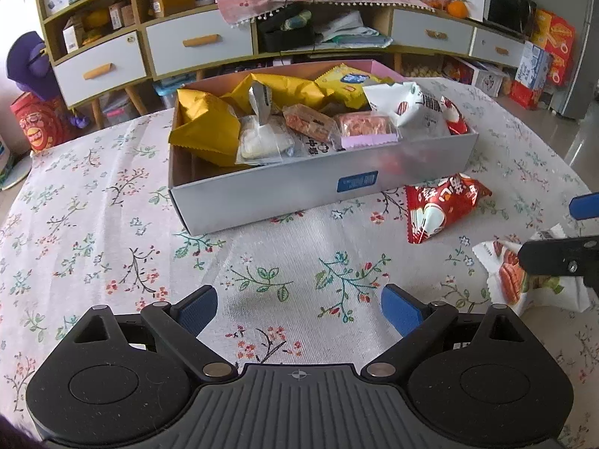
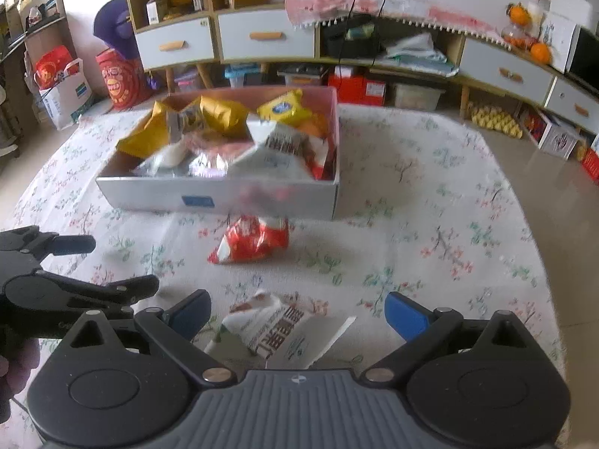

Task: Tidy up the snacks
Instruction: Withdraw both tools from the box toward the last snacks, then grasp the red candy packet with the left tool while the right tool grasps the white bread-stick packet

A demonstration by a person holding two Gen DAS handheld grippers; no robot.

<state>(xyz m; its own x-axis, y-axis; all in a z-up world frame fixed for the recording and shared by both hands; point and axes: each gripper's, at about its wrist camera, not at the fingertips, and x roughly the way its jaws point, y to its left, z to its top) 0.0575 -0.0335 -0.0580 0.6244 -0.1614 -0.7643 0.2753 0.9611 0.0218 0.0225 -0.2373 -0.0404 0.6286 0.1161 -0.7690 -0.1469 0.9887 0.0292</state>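
Note:
A white cardboard box [image 1: 262, 194] [image 2: 149, 194] sits on the floral tablecloth, filled with several snack packs in yellow, white and pink. In front of it lies a red snack bag [image 1: 438, 207] [image 2: 251, 241]. A white snack pack [image 2: 279, 331] [image 1: 513, 277] lies nearer, between the fingers of my right gripper [image 2: 297, 314], which is open around it without squeezing. My left gripper [image 1: 299, 308] is open and empty above bare cloth, short of the box. The right gripper shows at the right edge of the left wrist view [image 1: 561, 254].
The table [image 1: 93, 224] has a flowered cloth and a rounded edge. Behind it stands a long cabinet [image 1: 198, 43] with drawers, a fan, oranges and clutter. Boxes and bags crowd the floor beyond. A hand [image 2: 15, 366] holds the left gripper at the left edge of the right wrist view.

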